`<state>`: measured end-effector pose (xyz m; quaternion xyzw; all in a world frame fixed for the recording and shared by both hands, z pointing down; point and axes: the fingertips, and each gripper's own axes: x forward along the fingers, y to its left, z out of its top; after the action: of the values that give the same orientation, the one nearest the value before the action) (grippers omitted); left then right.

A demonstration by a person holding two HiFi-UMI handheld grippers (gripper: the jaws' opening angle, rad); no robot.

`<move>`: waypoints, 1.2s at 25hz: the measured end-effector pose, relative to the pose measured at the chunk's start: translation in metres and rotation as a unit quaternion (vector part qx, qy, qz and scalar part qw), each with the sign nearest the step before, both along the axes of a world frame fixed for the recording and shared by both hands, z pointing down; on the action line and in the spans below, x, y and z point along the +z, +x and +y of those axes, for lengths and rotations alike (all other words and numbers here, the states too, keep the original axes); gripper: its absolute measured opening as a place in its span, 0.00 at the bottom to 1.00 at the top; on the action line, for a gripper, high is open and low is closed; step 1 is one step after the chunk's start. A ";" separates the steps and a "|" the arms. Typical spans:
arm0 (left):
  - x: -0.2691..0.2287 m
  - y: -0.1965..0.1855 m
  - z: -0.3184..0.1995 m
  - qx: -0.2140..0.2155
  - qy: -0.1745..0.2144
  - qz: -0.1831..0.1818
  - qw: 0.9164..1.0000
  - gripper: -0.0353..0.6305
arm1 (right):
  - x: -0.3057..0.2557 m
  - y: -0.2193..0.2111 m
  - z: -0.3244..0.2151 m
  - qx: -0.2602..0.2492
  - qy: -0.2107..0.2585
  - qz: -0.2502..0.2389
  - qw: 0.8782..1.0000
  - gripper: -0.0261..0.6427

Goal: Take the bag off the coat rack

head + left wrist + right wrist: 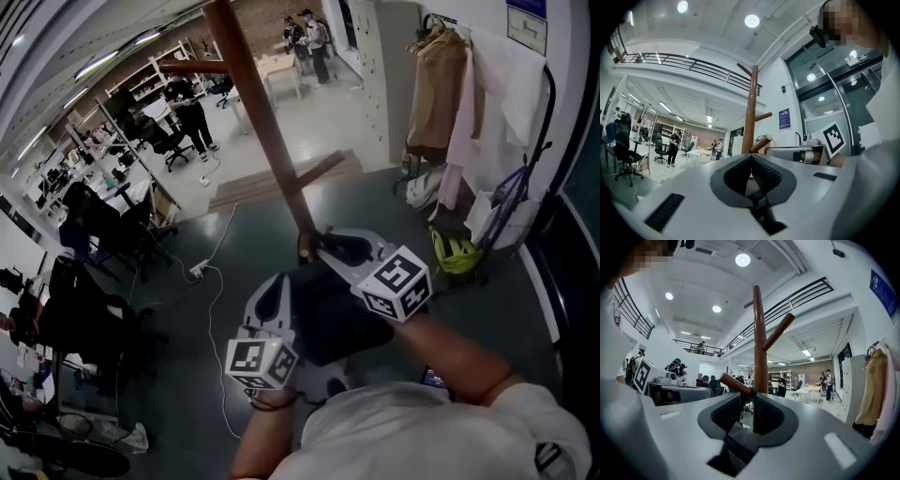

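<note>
Bag [328,323], black, sits low between both grippers beside the coat rack [263,112] pole; left gripper [284,277] has its jaws pressed together with nothing between them; right gripper [315,244], jaws likewise clenched, tips against a rack peg [736,385].

The right tongs [751,393] pointed at the brown coat rack [760,333], their dark pads drawn together at the tips, just in front of the pole. A lower peg [735,384] slanted up to the left from there, and a higher peg [779,330] forked to the right. The left tongs [708,391] lay level at the left, their marker cube [641,374] outermost. Garments [873,385] hung at the right edge, and people [828,383] stood far off.
</note>
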<state>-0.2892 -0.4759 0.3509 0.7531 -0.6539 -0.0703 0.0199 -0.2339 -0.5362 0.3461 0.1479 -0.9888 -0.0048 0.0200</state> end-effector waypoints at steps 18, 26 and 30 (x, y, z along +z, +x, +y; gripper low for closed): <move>0.003 -0.020 -0.033 0.021 -0.014 0.001 1.000 0.06 | 0.025 -0.031 -0.040 0.028 -0.017 0.061 0.998 0.16; 0.003 -0.024 -0.040 0.036 -0.015 0.003 0.999 0.06 | 0.025 -0.032 -0.043 0.043 0.012 0.058 0.997 0.09; 0.004 -0.026 -0.041 0.041 -0.012 0.004 0.999 0.06 | 0.022 -0.031 -0.045 0.057 0.017 0.046 0.997 0.08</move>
<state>-0.3155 -0.5167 0.3544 0.7785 -0.6233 -0.0647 0.0347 -0.2647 -0.5810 0.3682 0.2039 -0.9765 -0.0273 0.0636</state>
